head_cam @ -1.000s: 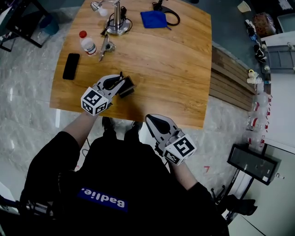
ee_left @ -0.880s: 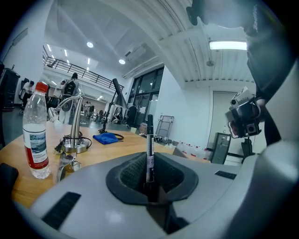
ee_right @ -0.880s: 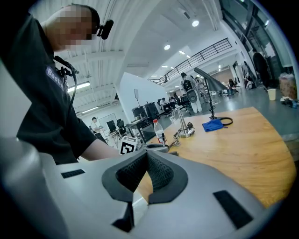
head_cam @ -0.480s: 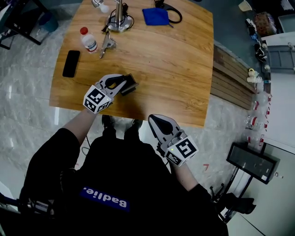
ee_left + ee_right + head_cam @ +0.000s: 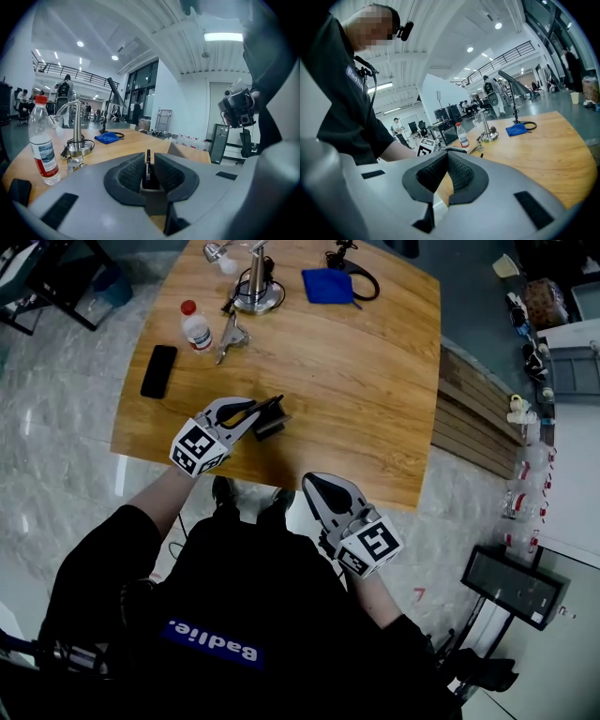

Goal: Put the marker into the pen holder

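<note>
1. The left gripper [image 5: 263, 414] has its jaws closed onto a slim black marker [image 5: 148, 162], which stands upright between the ribbed pads. Its lower end is lost in the dark slot between them.
2. A dark, box-shaped pen holder [image 5: 273, 425] sits right at the tips of those jaws. From the head view it cannot be told whether it touches them.
3. The right gripper [image 5: 317, 486] is off the near edge of the wooden worktop [image 5: 366, 390]. Its jaws meet at the tips with nothing between them.
4. Far ahead of the left jaws stand one clear plastic bottle with a red cap [image 5: 43, 140], one metal lamp base [image 5: 255, 294] with its top cut off, one blue cloth [image 5: 327, 285] and one small metal clip [image 5: 231, 336].
5. One black phone [image 5: 158, 371] lies to the left of the left jaws.
6. The bottle's label is too blurred to read. Each gripper's cube bears black-and-white square markers.
</note>
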`<state>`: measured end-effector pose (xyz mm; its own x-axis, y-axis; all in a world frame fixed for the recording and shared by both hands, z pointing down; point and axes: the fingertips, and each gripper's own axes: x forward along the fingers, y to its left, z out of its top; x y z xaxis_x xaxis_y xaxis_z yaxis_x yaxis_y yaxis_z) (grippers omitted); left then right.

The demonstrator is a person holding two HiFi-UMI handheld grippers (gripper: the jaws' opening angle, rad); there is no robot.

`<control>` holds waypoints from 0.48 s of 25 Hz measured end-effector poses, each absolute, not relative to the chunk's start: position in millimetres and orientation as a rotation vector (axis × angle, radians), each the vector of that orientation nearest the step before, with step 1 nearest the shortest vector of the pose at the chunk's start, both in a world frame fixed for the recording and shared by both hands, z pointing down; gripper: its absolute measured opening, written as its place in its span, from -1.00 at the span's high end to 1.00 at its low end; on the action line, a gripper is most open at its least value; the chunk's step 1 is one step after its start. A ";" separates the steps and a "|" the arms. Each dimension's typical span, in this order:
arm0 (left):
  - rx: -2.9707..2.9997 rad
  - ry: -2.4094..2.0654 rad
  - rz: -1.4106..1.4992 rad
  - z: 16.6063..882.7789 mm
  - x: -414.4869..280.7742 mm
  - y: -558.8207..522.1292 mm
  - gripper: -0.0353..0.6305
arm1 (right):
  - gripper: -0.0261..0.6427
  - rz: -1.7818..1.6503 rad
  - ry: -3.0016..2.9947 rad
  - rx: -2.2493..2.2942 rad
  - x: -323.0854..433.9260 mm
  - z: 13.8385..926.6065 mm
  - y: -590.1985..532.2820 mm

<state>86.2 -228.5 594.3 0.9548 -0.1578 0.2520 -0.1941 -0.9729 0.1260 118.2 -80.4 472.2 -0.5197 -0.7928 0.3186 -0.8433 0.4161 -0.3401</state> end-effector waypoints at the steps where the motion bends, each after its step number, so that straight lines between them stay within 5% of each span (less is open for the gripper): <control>1: 2.953 -0.290 0.356 589.2 83.3 -226.0 0.73 | 0.90 0.700 -2.566 1.465 117.9 470.4 -81.4; 12: 2.893 -0.533 0.231 510.1 59.5 -155.3 0.73 | 0.90 0.664 -2.761 1.274 116.4 459.2 -80.2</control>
<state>59.5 -155.3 510.1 0.9232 -0.3361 0.1863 -0.3658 -0.9172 0.1581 116.4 -80.2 459.2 -0.6645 -0.7198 0.2008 -0.7324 0.5738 -0.3666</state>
